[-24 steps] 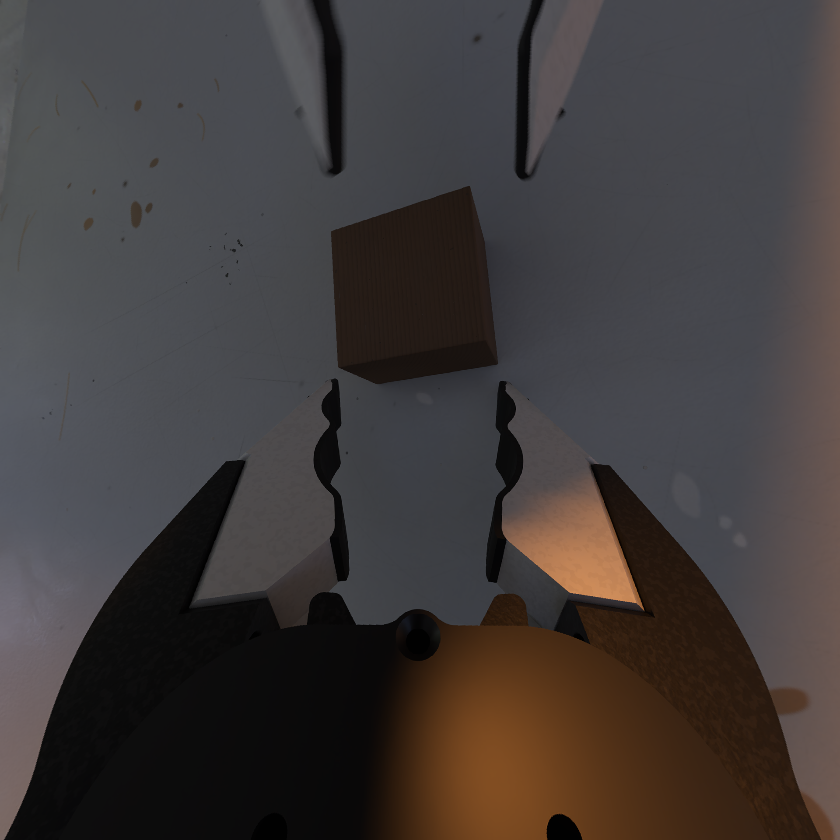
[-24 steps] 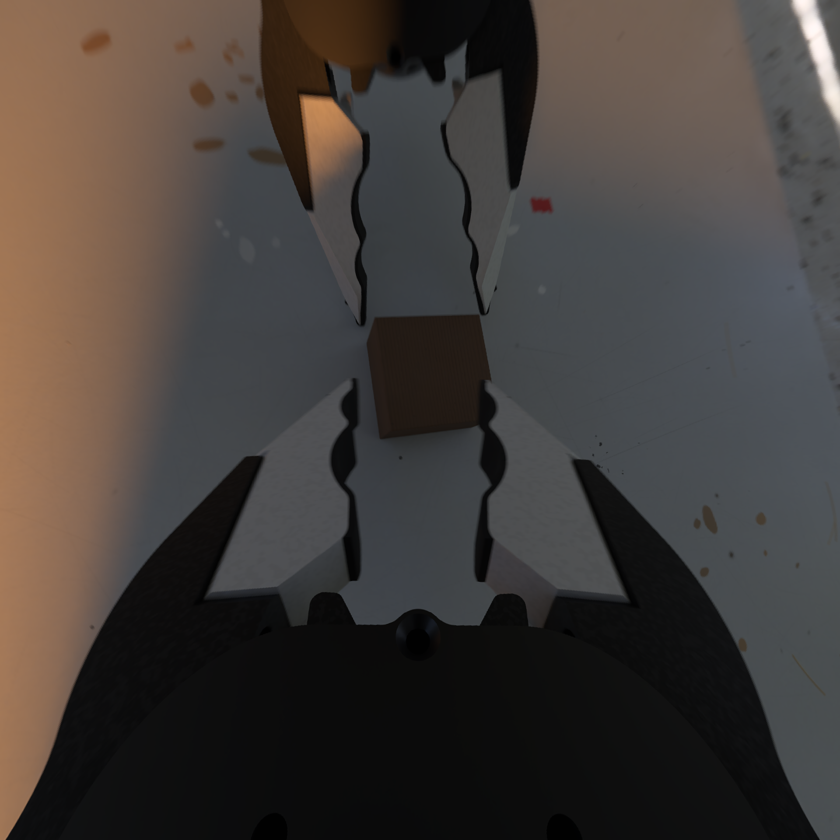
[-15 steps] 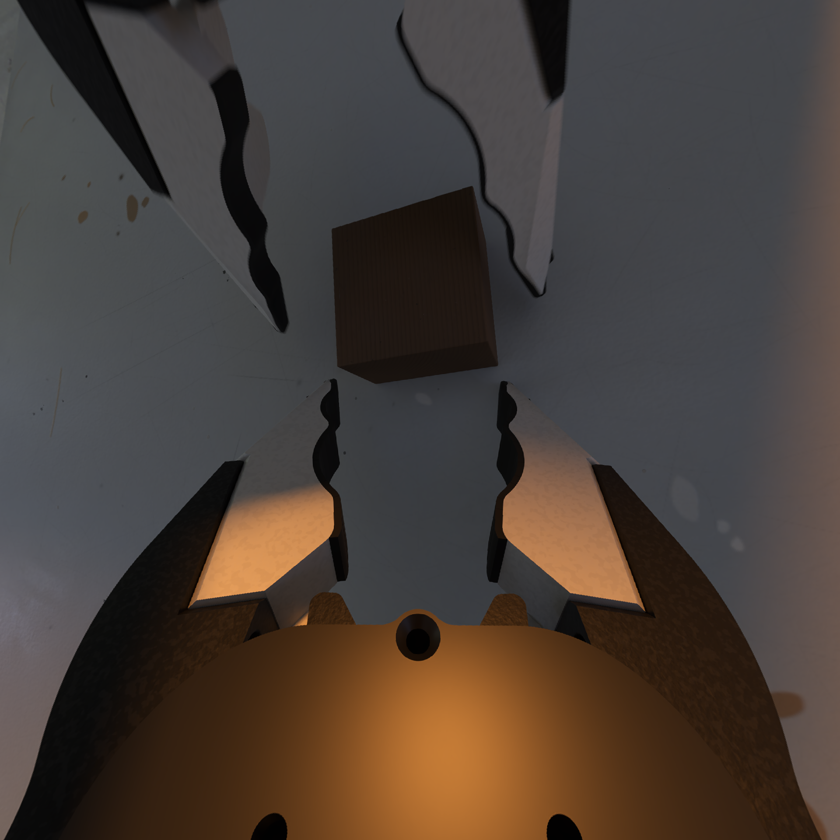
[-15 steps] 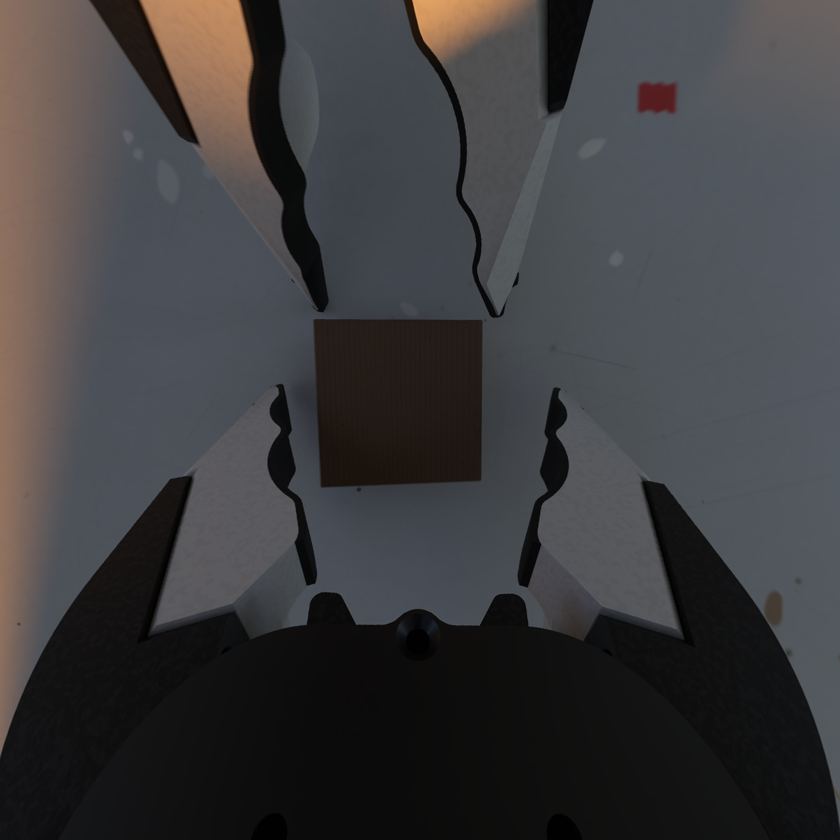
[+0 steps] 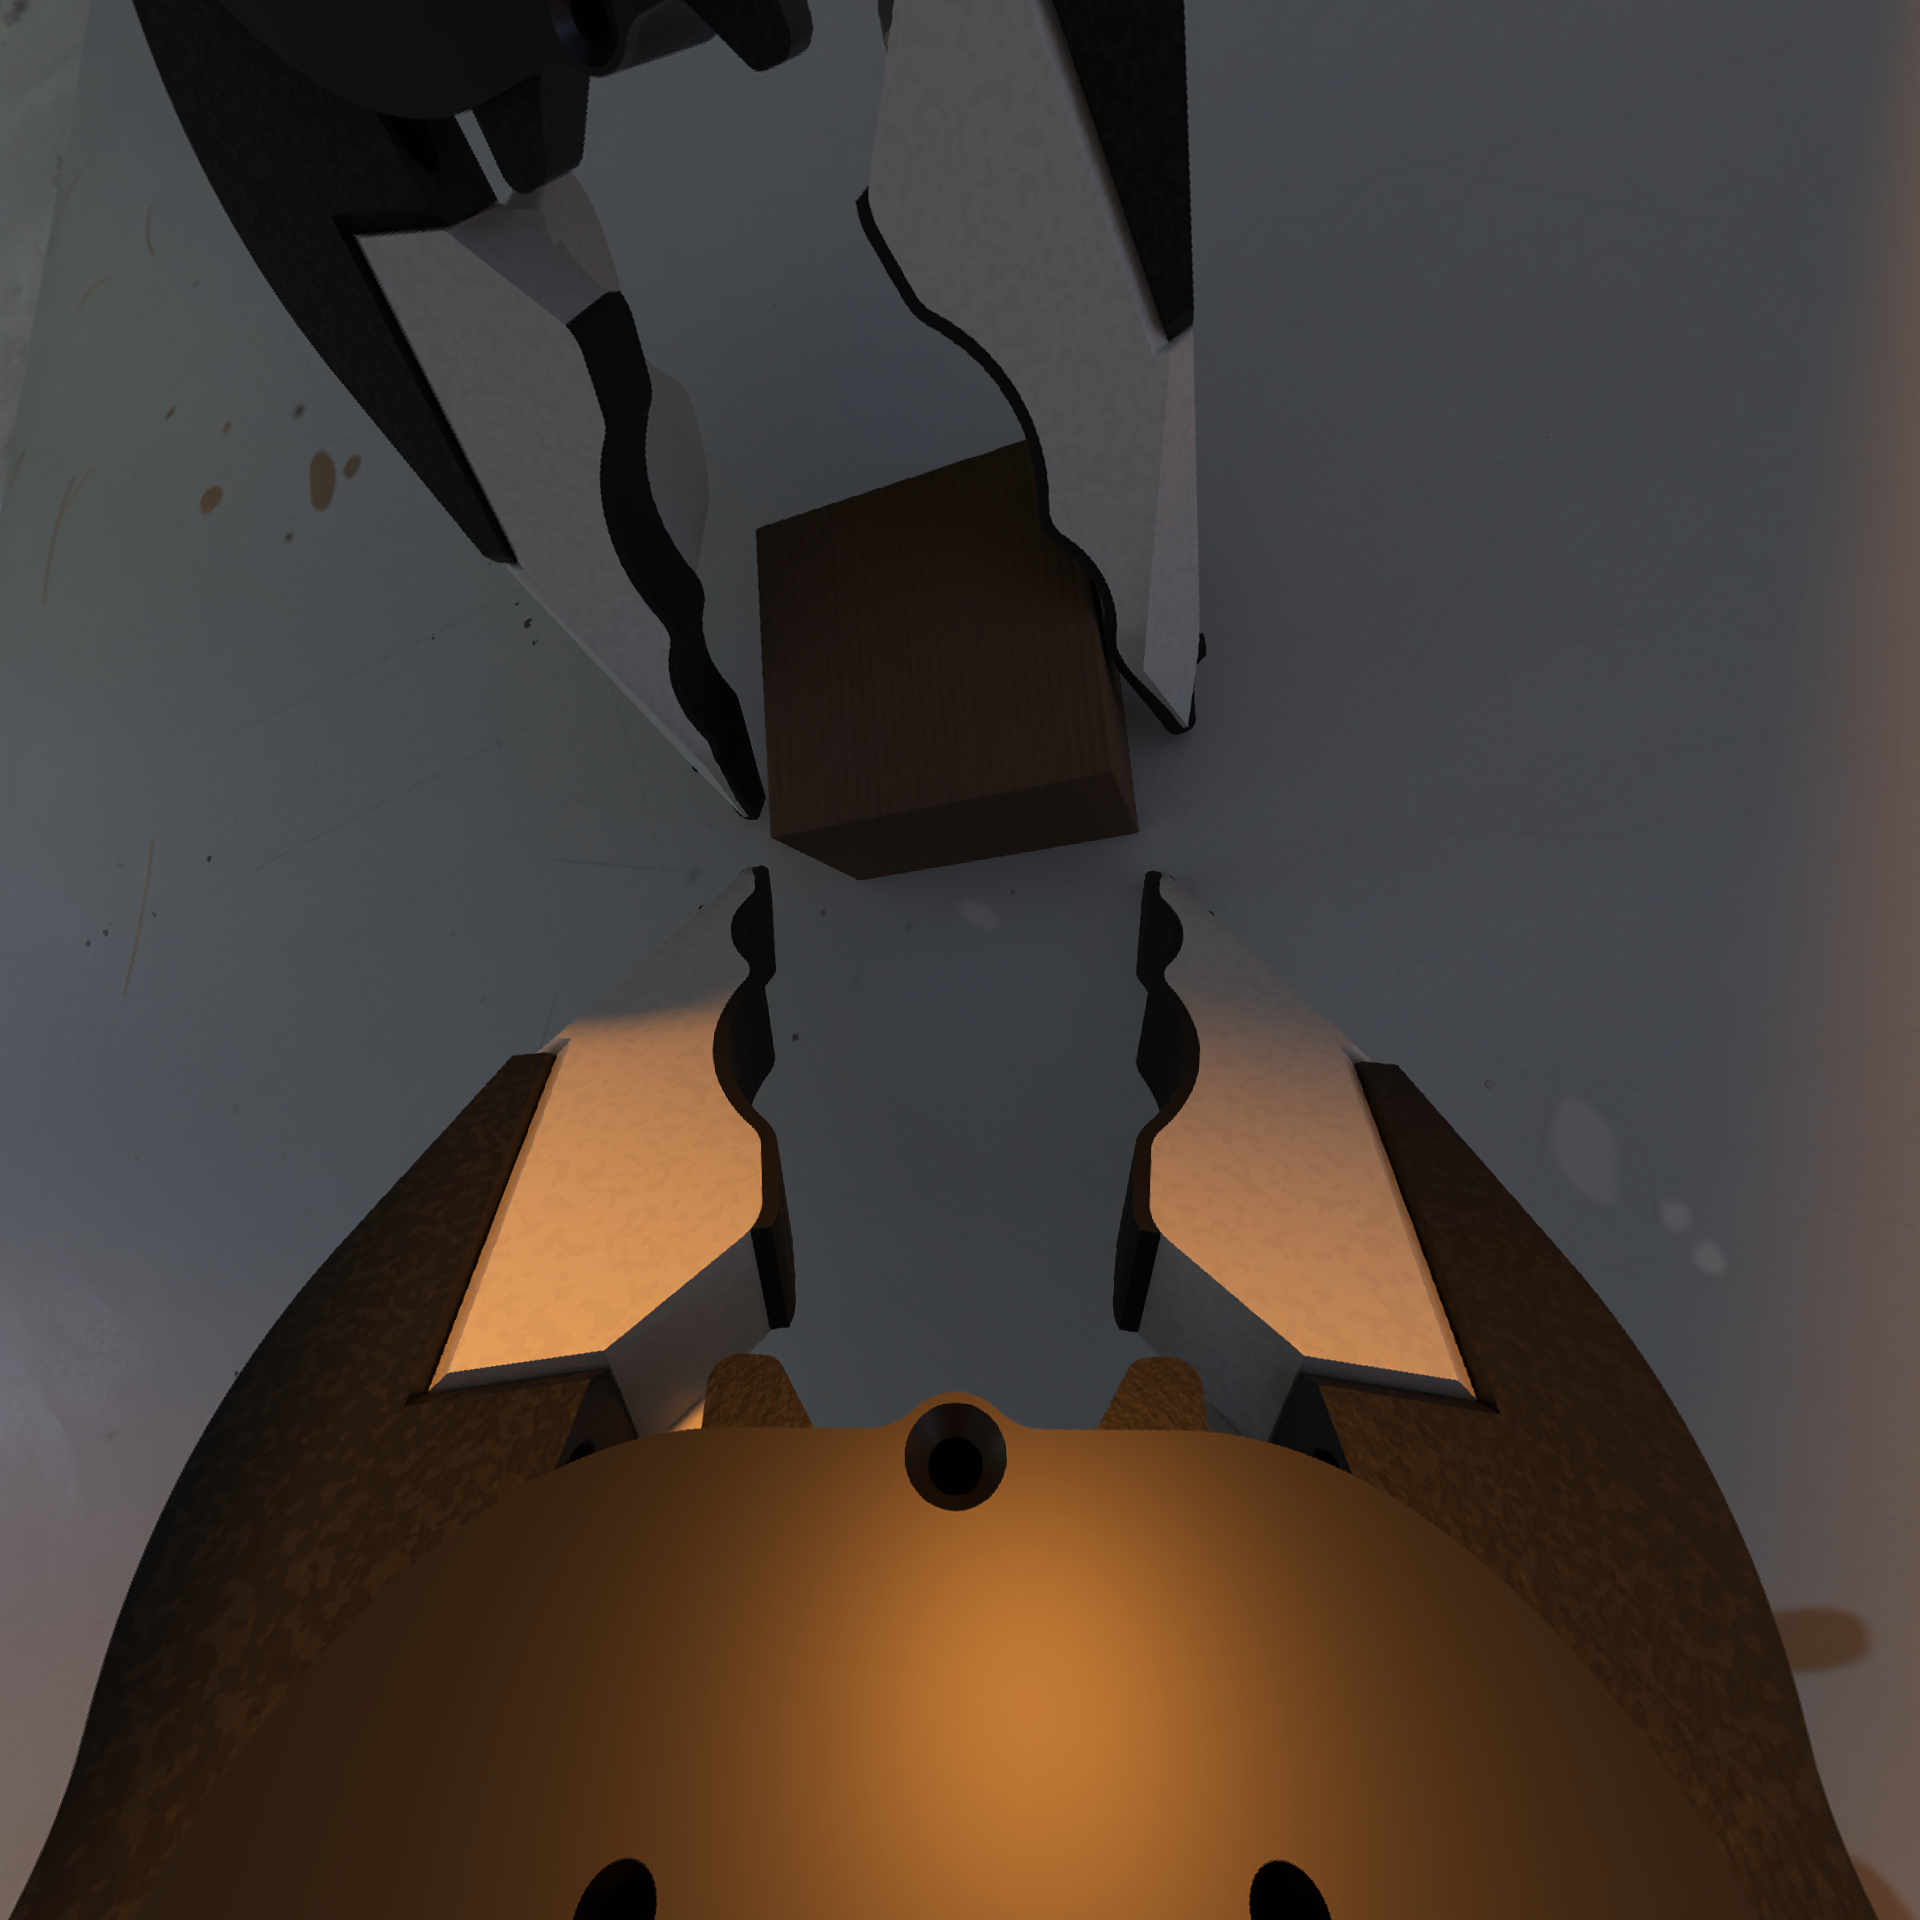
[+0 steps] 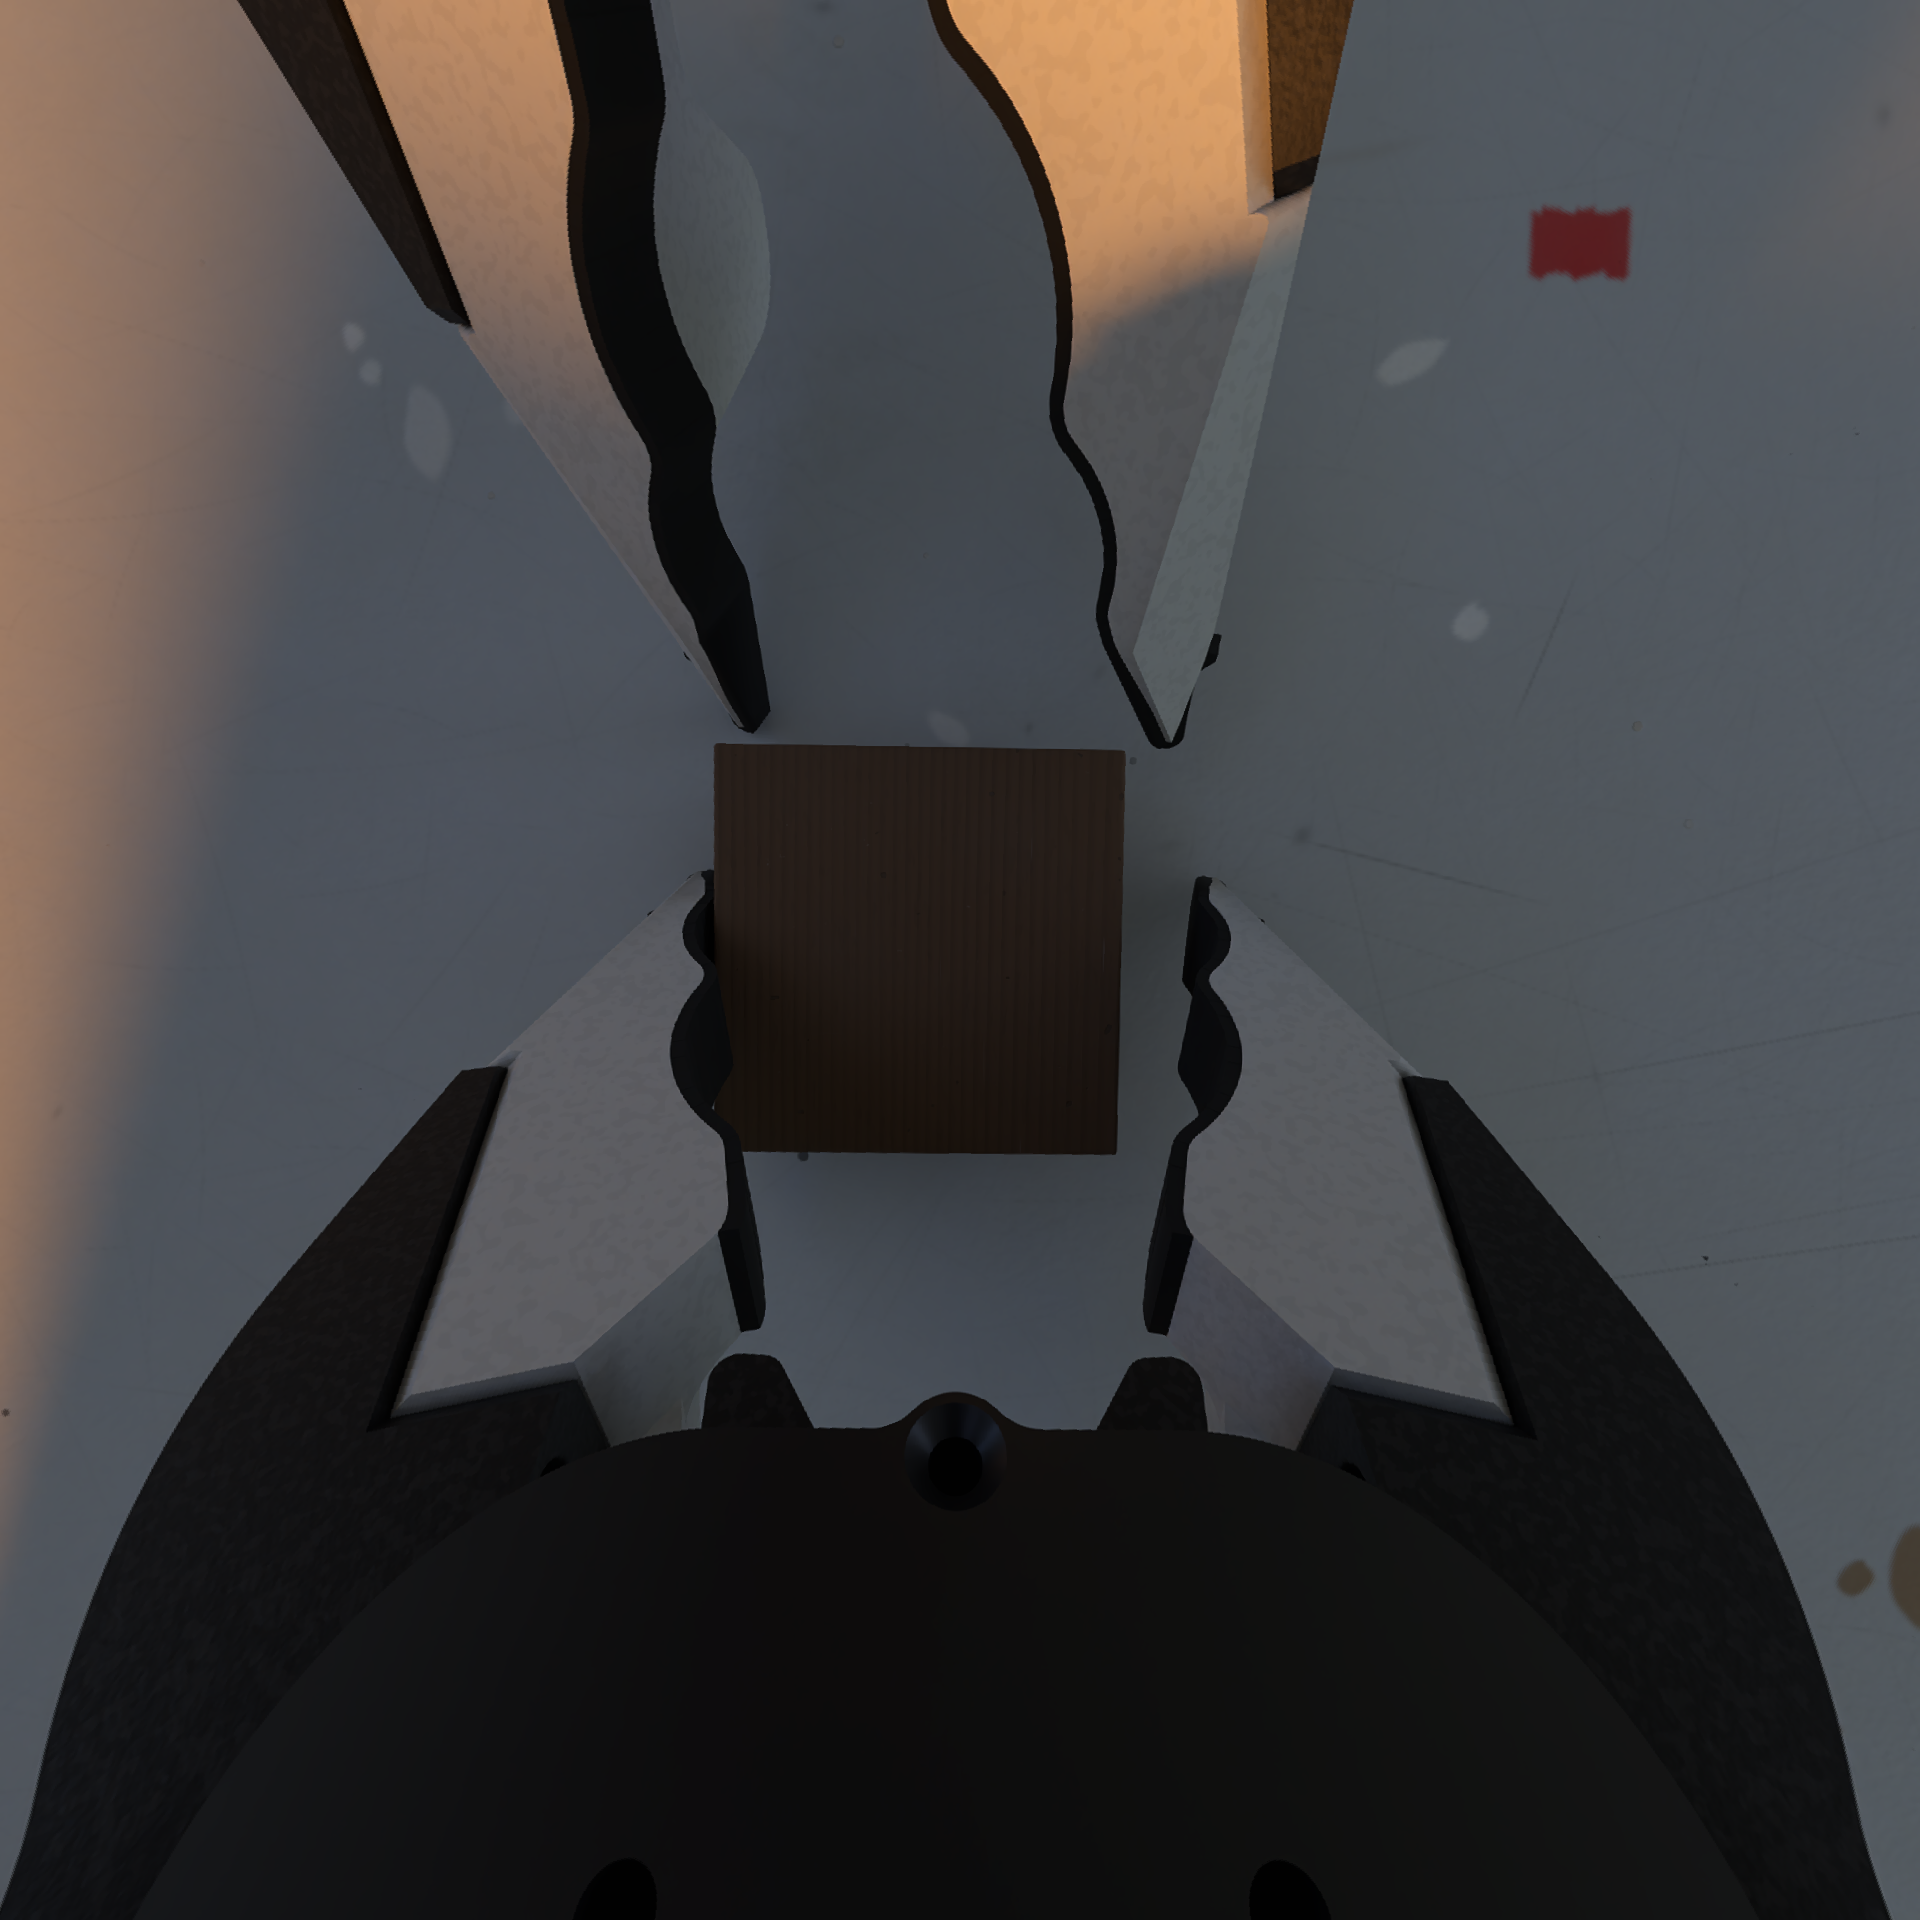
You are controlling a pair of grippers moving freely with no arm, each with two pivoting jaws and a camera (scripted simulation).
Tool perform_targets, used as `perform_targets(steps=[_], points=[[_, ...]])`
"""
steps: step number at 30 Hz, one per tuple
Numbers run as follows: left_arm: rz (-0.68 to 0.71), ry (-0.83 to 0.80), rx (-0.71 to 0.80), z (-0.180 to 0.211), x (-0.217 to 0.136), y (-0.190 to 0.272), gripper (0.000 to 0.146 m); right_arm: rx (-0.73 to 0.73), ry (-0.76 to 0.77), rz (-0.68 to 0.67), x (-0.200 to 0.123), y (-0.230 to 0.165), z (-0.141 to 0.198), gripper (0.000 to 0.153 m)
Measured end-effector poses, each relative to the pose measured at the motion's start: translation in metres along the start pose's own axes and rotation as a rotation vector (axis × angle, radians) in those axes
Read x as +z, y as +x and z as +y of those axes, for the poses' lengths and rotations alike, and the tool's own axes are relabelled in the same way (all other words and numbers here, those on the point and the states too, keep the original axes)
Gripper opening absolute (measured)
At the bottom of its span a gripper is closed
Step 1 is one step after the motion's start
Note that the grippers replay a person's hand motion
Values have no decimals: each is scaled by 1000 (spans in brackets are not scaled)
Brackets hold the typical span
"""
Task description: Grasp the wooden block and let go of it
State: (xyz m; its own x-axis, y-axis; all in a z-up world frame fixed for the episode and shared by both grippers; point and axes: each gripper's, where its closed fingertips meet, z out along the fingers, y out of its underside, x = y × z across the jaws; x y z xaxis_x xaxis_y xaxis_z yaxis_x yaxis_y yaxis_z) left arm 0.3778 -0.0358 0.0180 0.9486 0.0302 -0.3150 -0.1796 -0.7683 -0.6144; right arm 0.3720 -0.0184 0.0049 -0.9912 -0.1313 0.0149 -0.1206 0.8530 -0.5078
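Note:
A dark brown wooden block (image 5: pixel 935 665) rests on the grey table. My left gripper (image 5: pixel 956 878) is open and empty, its tips just short of the block's near edge. My right gripper (image 6: pixel 951 881) comes in from the opposite side, open, with its fingers on either side of the block (image 6: pixel 920 951). Its left finger (image 6: pixel 623 1091) touches the block's side; its right finger (image 6: pixel 1309 1101) stands off by a small gap. In the left wrist view the right gripper (image 5: pixel 961 769) straddles the block from the top. In the right wrist view the left gripper (image 6: pixel 956 727) sits just beyond the block.
The grey table (image 5: pixel 1558 623) has brown spots (image 5: pixel 322 478) and faint scratches. A small red mark (image 6: pixel 1579 244) lies on it at the upper right of the right wrist view. Warm orange light falls along one side.
My right gripper has moved forward over the block and its jaws have narrowed around it. The left gripper and the block have not moved.

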Motion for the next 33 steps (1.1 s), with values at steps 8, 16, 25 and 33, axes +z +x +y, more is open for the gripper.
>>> perform_targets(steps=[8,16,25,33], points=[[-2,-3,-6,-3,1,1,74,-1,-9,11,-1,-2,1,88],[6,1,19,-6,2,5,71,6,-2,19,-4,-7,5,89],[7,-3,19,-5,2,5,71,23,-32,19,-8,-9,10,86],[10,-15,4,-5,2,5,72,10,3,35,-7,-8,9,75]])
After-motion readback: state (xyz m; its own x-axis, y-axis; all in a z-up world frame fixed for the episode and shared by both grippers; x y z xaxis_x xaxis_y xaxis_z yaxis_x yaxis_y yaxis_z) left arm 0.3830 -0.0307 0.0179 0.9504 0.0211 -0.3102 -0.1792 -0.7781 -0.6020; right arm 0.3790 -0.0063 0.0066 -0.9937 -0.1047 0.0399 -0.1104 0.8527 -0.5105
